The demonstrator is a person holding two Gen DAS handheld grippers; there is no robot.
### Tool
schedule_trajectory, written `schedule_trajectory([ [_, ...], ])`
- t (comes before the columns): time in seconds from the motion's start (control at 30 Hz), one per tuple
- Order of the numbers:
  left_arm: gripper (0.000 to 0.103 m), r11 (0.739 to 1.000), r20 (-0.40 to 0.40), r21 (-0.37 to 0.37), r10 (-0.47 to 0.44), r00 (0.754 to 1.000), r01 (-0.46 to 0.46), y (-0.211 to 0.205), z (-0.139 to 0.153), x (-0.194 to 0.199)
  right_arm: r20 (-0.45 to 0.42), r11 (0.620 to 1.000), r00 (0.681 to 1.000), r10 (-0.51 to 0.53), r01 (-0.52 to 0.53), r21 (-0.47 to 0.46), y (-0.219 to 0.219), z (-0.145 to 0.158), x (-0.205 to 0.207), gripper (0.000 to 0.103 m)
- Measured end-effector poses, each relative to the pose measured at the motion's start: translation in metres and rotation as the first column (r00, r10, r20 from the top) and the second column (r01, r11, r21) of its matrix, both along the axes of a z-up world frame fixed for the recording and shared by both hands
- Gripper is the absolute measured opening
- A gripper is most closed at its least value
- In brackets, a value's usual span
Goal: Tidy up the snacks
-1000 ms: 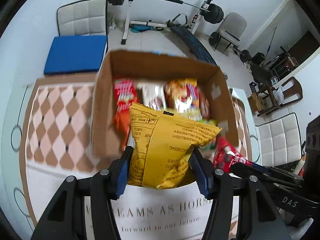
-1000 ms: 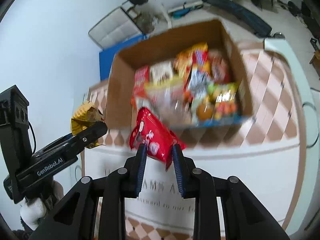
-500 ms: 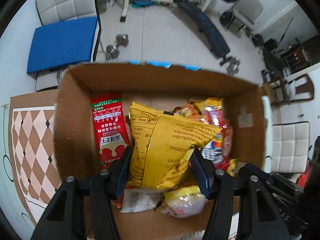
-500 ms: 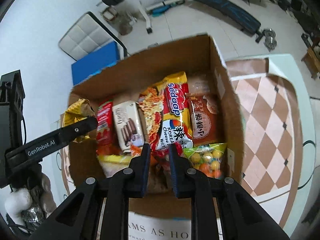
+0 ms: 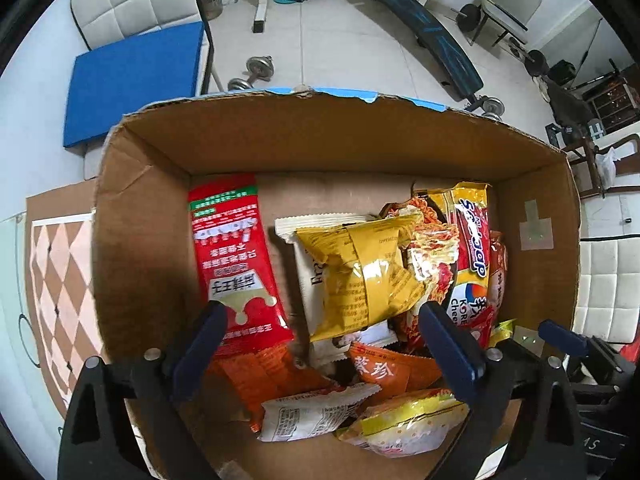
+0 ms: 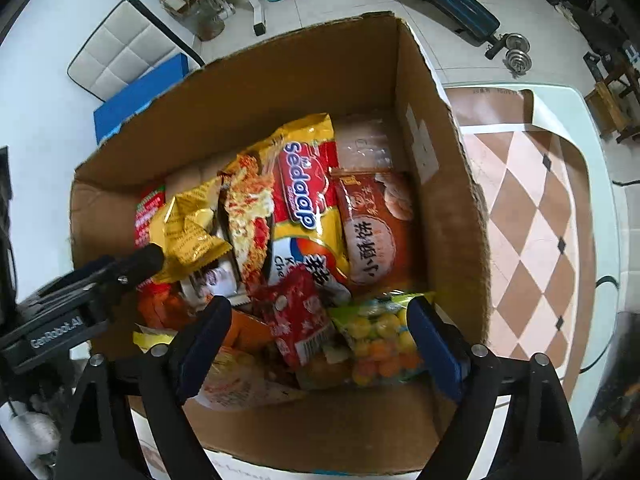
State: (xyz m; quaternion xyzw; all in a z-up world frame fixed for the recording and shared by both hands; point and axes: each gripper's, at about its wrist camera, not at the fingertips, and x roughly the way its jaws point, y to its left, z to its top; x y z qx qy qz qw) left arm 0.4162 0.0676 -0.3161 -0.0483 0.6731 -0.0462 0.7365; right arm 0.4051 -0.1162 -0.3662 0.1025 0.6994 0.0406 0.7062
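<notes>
Gym gear and white padded chairs ring the checkered worktop [image 6: 532, 216], where a cardboard box [image 5: 136, 216] stands full of snacks. Above it, the left hand-held gripper [image 5: 324, 340] has its jaws opening wide; the yellow bag [image 5: 360, 276] lies loose on the pile at its twelve o'clock, touching neither pad. The right hand-held gripper [image 6: 316, 340] is opening too, with the small red packet [image 6: 298, 316] lying free between its fingers, atop the other snacks.
</notes>
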Motion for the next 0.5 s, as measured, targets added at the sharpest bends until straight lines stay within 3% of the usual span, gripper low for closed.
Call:
schedule_trajectory([
  [0.23,0.098,1.0,0.057,0.026,0.005,0.998,-0.006,0.001,0.019,-0.019,0.013,0.999,1.0,0.027,-0.027,-0.047,0.002,0.009,-0.013,0.094],
  [0.5,0.098,0.999,0.137,0.035,0.018,0.99,-0.023,-0.001,0.051,-0.046,0.068,0.996,0.997,0.04,-0.035,-0.08,-0.006,0.04,-0.033,0.094],
])
